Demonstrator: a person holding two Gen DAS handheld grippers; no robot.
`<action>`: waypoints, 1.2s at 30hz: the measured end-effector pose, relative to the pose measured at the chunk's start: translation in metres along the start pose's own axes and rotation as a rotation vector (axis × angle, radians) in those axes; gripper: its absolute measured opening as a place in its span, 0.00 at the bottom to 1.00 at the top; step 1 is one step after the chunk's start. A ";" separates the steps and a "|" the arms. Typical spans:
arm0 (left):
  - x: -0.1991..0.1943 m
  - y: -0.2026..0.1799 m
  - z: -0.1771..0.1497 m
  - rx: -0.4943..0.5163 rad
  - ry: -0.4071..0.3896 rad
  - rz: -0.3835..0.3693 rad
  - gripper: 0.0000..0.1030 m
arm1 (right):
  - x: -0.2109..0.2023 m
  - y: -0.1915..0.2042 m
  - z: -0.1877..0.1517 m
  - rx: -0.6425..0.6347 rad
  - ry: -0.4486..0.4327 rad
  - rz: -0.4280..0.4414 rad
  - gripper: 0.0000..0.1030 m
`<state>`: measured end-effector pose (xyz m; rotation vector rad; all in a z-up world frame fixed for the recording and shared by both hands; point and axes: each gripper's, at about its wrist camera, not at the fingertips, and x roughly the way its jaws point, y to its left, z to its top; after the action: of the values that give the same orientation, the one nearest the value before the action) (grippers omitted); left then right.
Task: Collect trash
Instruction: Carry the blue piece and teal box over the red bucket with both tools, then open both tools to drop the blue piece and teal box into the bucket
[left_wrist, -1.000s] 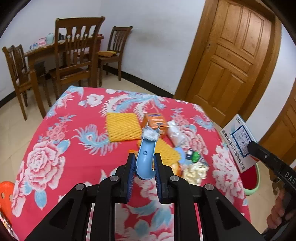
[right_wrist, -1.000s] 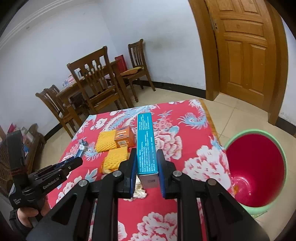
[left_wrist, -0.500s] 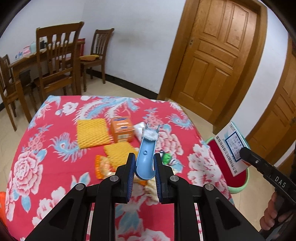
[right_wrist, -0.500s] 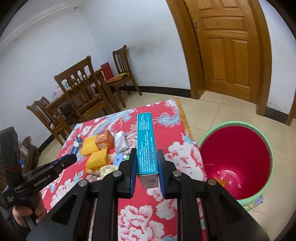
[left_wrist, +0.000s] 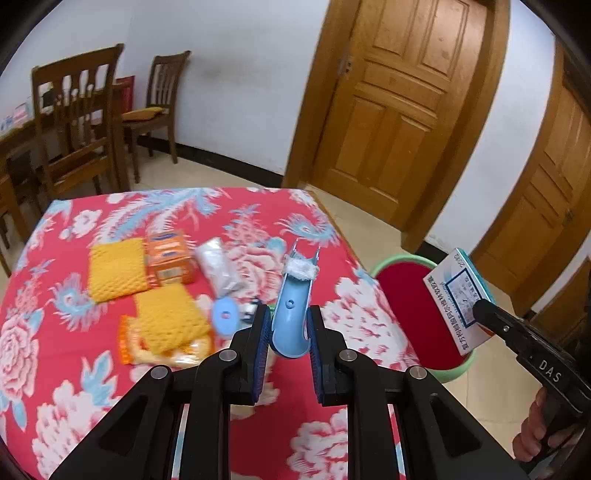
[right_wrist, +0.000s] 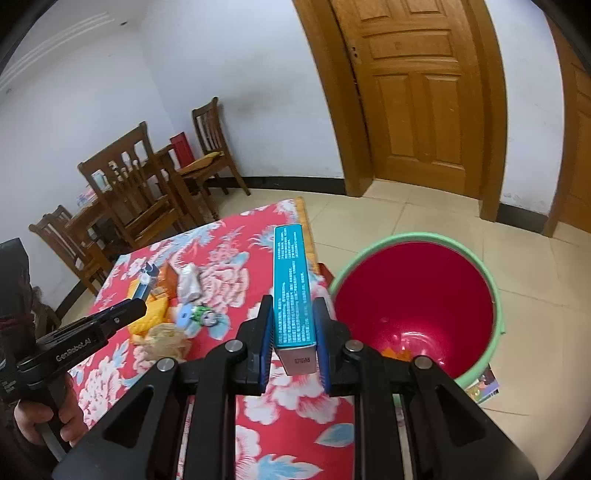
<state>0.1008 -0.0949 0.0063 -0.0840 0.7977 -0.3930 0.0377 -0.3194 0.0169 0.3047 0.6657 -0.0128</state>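
Both hands swung from table (left_wrist: 92, 387) toward bin (right_wrist: 413, 295). Right gripper (right_wrist: 294, 343) pinching teal box (right_wrist: 291, 280), now beside bin rim. Left gripper (left_wrist: 286, 332) clamping blue scoop (left_wrist: 293, 306), trailing over table edge. Drop-off near; more trash left on cloth.

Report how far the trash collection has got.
Done: little; something orange already lies in the bin. In hand: the right gripper is clamped on a teal box beside the bin, and the left gripper is clamped on a blue plastic piece. Left: an orange box, yellow pads, a white packet and small scraps on the table.
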 end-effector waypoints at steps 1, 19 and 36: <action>0.003 -0.003 0.000 0.006 0.005 -0.005 0.19 | 0.000 -0.005 0.000 0.008 0.001 -0.007 0.22; 0.064 -0.080 0.002 0.120 0.083 -0.112 0.19 | 0.014 -0.074 -0.012 0.121 0.046 -0.081 0.23; 0.100 -0.131 -0.005 0.194 0.144 -0.158 0.19 | 0.032 -0.122 -0.020 0.209 0.089 -0.142 0.24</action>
<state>0.1198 -0.2535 -0.0363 0.0637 0.8934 -0.6295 0.0377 -0.4271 -0.0510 0.4603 0.7751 -0.2059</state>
